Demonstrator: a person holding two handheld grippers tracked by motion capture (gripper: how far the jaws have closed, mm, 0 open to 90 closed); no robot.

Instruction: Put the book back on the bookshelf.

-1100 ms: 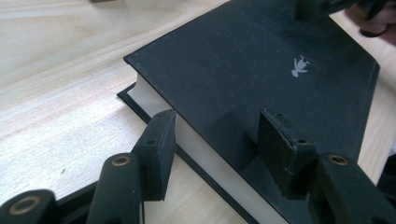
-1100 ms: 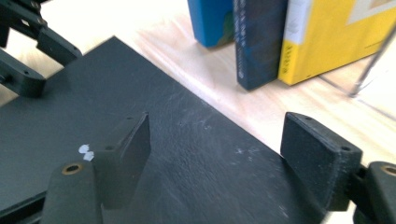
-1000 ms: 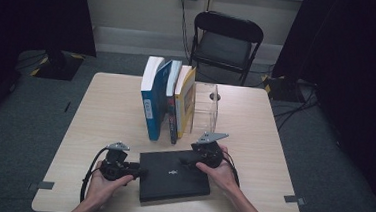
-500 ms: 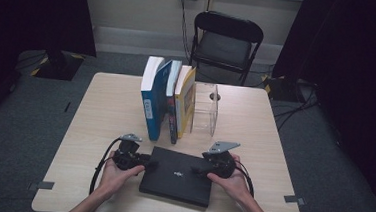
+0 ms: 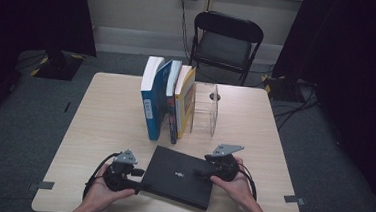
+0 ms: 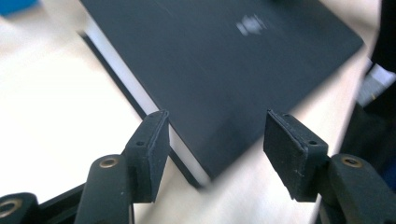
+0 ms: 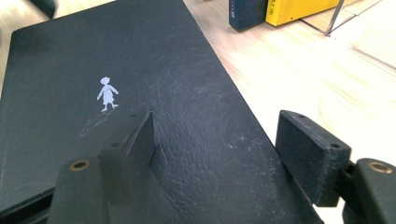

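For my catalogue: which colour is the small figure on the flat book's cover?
Silvery white, on the black book; the right gripper view shows the figure best.

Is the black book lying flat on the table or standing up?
Lying flat. The black book rests cover-up on the table, unlike the upright books behind it.

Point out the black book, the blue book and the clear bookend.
black book [image 5: 178, 175]: high view, middle of its front cover.
blue book [image 5: 152, 103]: high view, its spine, above the label.
clear bookend [image 5: 207, 110]: high view, its upright transparent panel.
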